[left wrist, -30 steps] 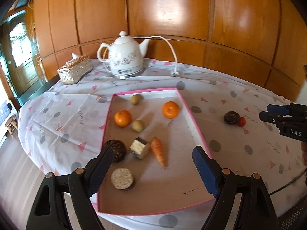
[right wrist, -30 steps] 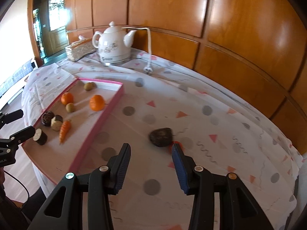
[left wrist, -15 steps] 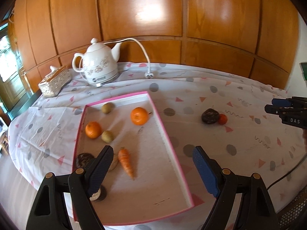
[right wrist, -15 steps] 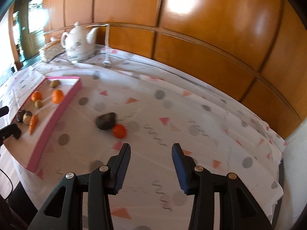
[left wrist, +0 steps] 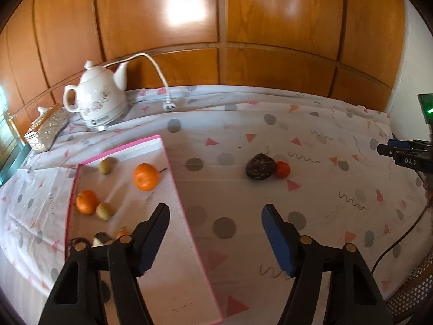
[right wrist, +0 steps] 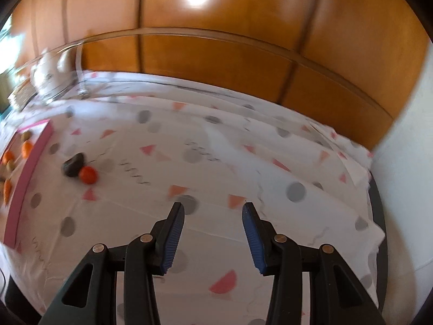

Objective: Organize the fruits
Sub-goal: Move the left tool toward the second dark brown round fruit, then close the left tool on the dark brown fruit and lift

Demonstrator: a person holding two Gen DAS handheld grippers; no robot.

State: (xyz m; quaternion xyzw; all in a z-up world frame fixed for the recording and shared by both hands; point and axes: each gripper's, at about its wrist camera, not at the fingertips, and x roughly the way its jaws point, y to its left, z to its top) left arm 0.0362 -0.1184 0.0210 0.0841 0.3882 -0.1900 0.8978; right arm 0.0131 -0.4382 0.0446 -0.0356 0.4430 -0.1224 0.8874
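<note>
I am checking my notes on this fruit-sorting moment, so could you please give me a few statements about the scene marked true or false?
1. The left gripper is open and holds nothing. True.
2. The small red fruit lies inside the pink-edged tray. False: it lies on the tablecloth outside the tray, against a dark round item.
3. Two oranges lie in the tray. True: one near the right wall, another near the left.
4. The right gripper is shut on the carrot. False: it is open over bare cloth, while the carrot lies in the tray.
5. The white kettle stands in the tray. False: it stands behind it.
</note>
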